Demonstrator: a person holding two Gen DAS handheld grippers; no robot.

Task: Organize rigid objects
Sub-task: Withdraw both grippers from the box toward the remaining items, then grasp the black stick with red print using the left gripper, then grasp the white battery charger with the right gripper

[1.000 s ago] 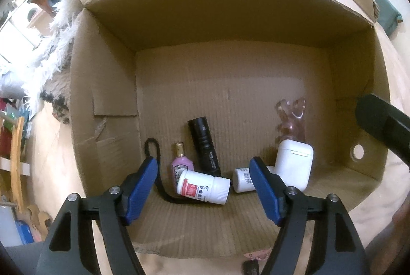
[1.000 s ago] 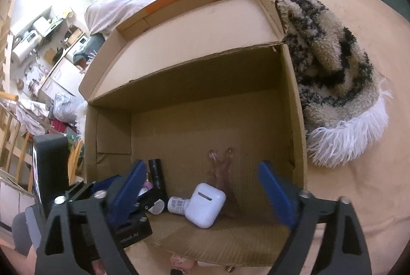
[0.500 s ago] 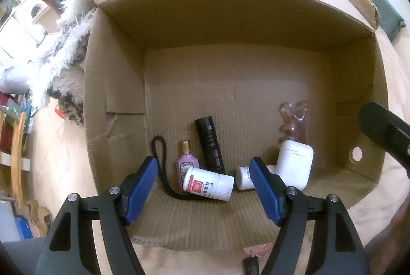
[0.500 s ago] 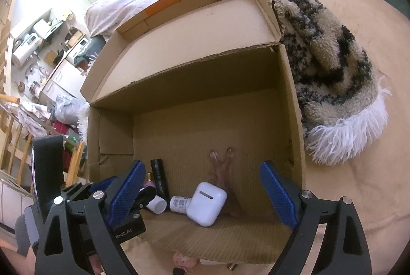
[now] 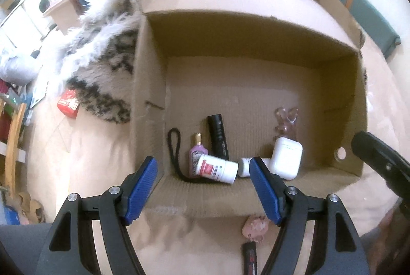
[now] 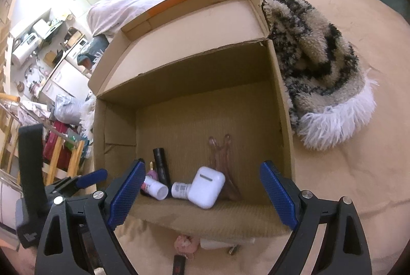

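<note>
Left wrist view first: my left gripper (image 5: 202, 187) is spread wide with nothing in it, hovering just outside the near lip of the cardboard box (image 5: 151, 85). The right gripper (image 6: 205, 195) is the same deal, spread and empty, near that edge.

Everything rigid sits huddled along the near wall of the box. From left: a black flashlight (image 5: 217, 135) with its wrist loop, a little pink perfume bottle (image 5: 196, 154), a white pill bottle (image 5: 217, 168) on its side with a red label, a second small white bottle (image 5: 244, 167) and a white earbud case (image 5: 286, 157) leaning on a clear pink figurine (image 5: 285, 123). My guess is they're bunched there because the box tilts toward me.

Label text is too blurry to read. A pink charm (image 5: 255, 226) and a dark stick-like item (image 5: 249, 258) lie outside on the bedding, probably next to go in.
</note>
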